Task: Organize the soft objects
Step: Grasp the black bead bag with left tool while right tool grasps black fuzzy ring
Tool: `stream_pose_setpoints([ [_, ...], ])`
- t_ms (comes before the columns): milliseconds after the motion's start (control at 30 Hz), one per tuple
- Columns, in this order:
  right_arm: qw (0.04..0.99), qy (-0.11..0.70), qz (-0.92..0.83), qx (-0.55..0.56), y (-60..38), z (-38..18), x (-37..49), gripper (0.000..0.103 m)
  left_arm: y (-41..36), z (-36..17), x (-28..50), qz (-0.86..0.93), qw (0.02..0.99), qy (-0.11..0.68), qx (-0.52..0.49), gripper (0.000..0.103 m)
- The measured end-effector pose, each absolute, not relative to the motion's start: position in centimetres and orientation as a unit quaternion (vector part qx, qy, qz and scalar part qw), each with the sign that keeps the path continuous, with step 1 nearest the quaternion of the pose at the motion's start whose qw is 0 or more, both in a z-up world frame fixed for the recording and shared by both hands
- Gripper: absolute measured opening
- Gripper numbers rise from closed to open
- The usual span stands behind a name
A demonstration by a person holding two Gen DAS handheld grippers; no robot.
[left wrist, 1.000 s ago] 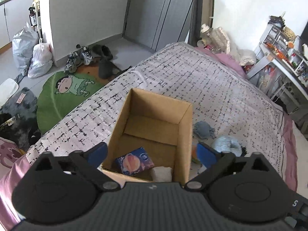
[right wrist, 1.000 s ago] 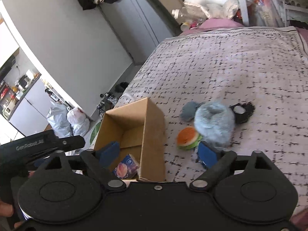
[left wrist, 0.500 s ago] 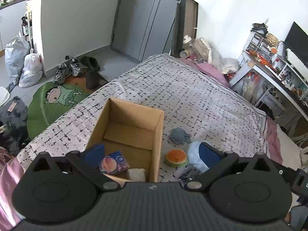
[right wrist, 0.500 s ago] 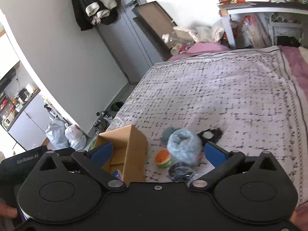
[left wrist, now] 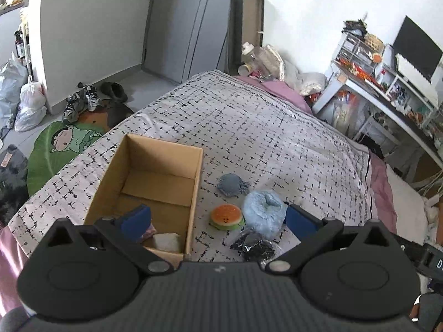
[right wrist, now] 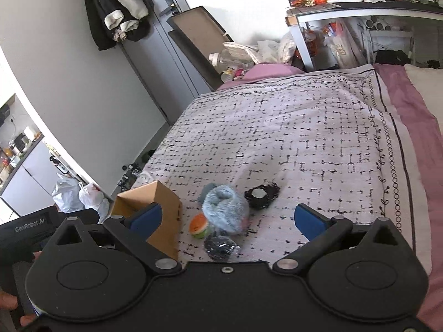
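An open cardboard box [left wrist: 155, 177] stands on the patterned bed cover [left wrist: 277, 138], with a white soft item [left wrist: 166, 242] and a pinkish packet in its near end. Right of it lie a small grey-blue plush [left wrist: 231, 184], a fluffy light-blue plush [left wrist: 263, 213], an orange-and-green burger plush [left wrist: 227, 217] and a black item in clear wrap [left wrist: 253, 246]. My left gripper [left wrist: 217, 220] is open and empty above the box's near right corner. My right gripper [right wrist: 225, 217] is open and empty above the same toys [right wrist: 225, 210]; a second black item [right wrist: 260, 195] lies beyond them.
The bed's left edge drops to the floor with a green cartoon mat [left wrist: 61, 149], shoes [left wrist: 80, 103] and plastic bags [left wrist: 27, 105]. A white desk with clutter [left wrist: 382, 83] stands to the right. Bottles and bags [right wrist: 241, 58] sit at the bed's far end.
Both grippers have drawn back and up from the box. The view has widened, and the toys beside the box now lie between the open fingers of each gripper.
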State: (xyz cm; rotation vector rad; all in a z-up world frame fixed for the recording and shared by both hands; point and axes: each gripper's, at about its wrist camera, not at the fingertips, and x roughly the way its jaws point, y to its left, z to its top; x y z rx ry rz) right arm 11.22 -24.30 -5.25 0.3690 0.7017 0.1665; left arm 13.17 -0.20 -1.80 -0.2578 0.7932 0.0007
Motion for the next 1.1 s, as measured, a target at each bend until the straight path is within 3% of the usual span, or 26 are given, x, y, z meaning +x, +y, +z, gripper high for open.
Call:
stream_pose_setpoints([
  [1100,0.872,0.394,0.023,0.289,-28.2,-10.8,15.7,0.102,-5.8,-9.6,18.4,-0.033,0.884,0.448,-0.129,0.1],
])
